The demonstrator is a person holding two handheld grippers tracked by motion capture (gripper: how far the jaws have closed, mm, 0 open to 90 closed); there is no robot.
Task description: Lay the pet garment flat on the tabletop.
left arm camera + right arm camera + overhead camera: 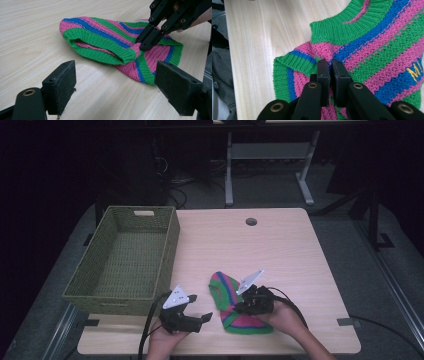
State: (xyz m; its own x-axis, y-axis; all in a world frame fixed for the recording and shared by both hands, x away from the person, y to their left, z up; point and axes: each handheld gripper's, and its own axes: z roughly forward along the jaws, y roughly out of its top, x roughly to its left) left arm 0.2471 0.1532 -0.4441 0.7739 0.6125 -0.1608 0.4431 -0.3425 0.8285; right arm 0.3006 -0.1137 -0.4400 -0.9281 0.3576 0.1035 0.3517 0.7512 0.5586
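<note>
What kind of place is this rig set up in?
Likely a lab or workshop recording station, not a home. A bare wooden table with a cable hole stands on grey floor, another metal-legged bench with trailing cables sits behind it, and props are a woven basket and a striped knit garment.

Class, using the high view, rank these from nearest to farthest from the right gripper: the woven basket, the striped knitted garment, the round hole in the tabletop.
1. Striped knitted garment: pinched in the right gripper, at the table's near edge.
2. Round hole: straight ahead, near the table's far edge.
3. Woven basket: on the table's left side; its near corner is about as close as the hole, so this pair is hard to call.
</note>
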